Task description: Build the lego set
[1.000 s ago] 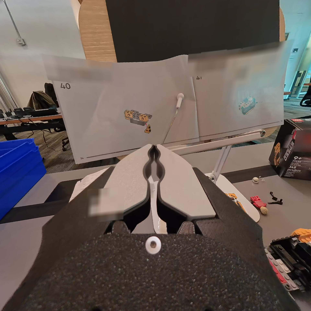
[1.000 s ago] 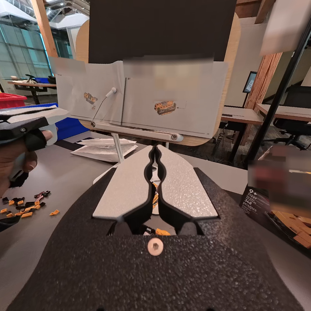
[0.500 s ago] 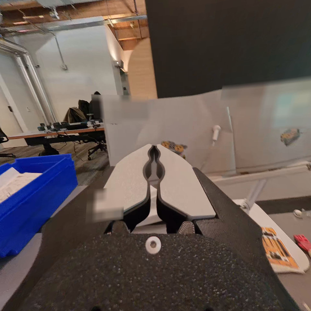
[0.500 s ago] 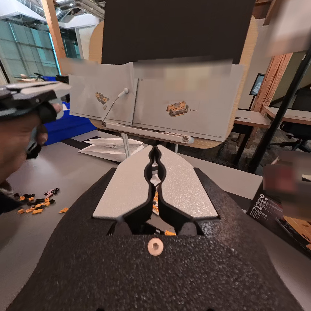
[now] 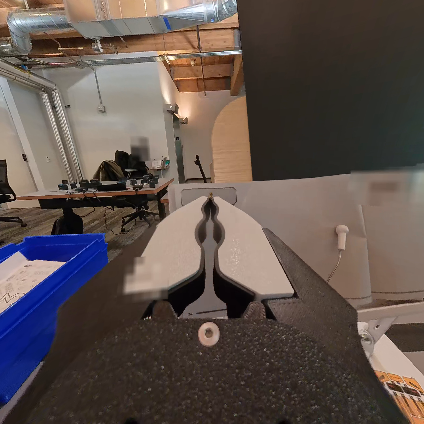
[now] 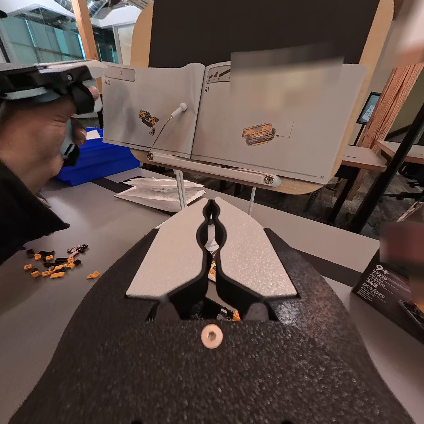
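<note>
The open instruction booklet (image 6: 263, 119) rests on a wooden stand, with a wire page holder (image 6: 181, 107) across its left page. My left gripper (image 5: 210, 200) is shut and empty, its tips raised at the top left corner of the left page (image 5: 298, 218). It also shows in the right wrist view (image 6: 57, 78), held by a hand beside that corner. My right gripper (image 6: 211, 202) is shut and empty, low over the table in front of the stand. Part of a black and orange Lego model (image 6: 218, 312) shows under it. Loose orange and black pieces (image 6: 55, 263) lie at the left.
A blue bin (image 5: 57, 263) with paper in it stands at the left and also shows in the right wrist view (image 6: 101, 156). Empty white bags (image 6: 160, 192) lie under the stand. The black set box (image 6: 378, 289) stands at the right. A black pole (image 6: 390, 160) rises behind it. The tips of one gripper are about 30 cm away from the tips of the other.
My left gripper has lifted and swung left, from low before the page to its top left corner. My right gripper has shifted slightly, so the booklet looks closer. Both stay shut.
</note>
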The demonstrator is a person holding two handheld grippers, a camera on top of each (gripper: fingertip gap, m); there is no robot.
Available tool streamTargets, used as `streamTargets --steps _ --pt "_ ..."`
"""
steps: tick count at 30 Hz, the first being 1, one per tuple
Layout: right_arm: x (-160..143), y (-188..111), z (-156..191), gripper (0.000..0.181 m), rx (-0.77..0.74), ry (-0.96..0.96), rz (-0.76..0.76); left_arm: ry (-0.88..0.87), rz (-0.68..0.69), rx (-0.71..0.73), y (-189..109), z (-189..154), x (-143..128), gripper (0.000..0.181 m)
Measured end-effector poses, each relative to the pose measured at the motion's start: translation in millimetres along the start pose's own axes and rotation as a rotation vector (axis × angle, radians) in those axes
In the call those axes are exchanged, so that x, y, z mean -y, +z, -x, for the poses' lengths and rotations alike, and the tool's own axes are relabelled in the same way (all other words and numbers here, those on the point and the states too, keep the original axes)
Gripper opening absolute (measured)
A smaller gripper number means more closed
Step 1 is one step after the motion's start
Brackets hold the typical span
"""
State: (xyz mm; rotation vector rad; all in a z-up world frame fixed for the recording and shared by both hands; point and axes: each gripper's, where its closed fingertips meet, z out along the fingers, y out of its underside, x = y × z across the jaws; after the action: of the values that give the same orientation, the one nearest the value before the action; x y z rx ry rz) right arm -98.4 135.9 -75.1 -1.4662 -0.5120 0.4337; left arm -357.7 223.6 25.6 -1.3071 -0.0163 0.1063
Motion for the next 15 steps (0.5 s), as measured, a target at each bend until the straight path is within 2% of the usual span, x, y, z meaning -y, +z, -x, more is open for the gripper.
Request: streamTargets --steps 5,15 --pt "-2 1 1 0.000 0.005 -0.001 0.005 0.013 0.018 -0.004 3 -2 -7 0.000" --pt "-3 0 1 0.000 0.014 0.007 0.012 0.004 0.014 -0.040 -3 -14 -2 0.000"
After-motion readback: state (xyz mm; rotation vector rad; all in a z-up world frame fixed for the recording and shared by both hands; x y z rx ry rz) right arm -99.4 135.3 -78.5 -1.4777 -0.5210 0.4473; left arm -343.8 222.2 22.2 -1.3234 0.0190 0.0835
